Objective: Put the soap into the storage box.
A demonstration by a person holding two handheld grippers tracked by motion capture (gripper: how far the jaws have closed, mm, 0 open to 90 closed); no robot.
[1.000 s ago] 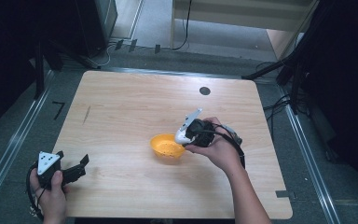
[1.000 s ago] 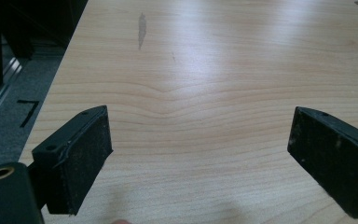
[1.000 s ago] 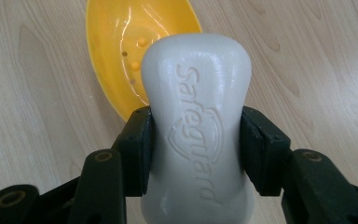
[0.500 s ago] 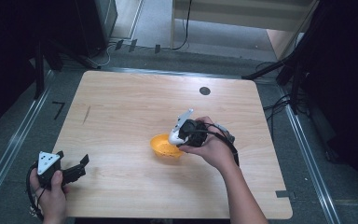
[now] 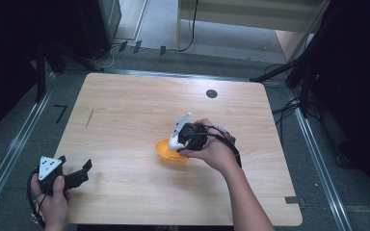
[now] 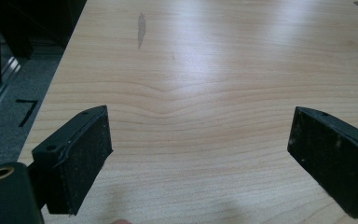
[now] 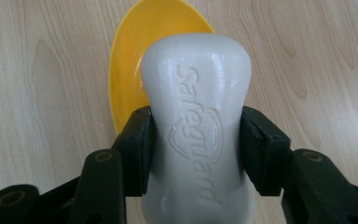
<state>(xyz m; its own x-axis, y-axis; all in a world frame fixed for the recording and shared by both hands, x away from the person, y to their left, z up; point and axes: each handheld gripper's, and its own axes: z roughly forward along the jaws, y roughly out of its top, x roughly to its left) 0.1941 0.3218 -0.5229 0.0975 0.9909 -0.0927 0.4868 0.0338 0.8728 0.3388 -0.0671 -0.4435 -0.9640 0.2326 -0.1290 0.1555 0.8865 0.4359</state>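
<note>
One step looks left: the right gripper (image 7: 196, 144) has its jaws clamped on the soap bar (image 7: 196, 116) above the yellow dish (image 5: 171, 154), unreleased, while the left gripper (image 5: 77, 175) idles, jaws spread, over the bench (image 5: 125, 115).

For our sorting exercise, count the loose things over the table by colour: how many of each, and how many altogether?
White: 1, the soap in the right gripper
Yellow: 1, the dish beneath it
Total: 2
</note>
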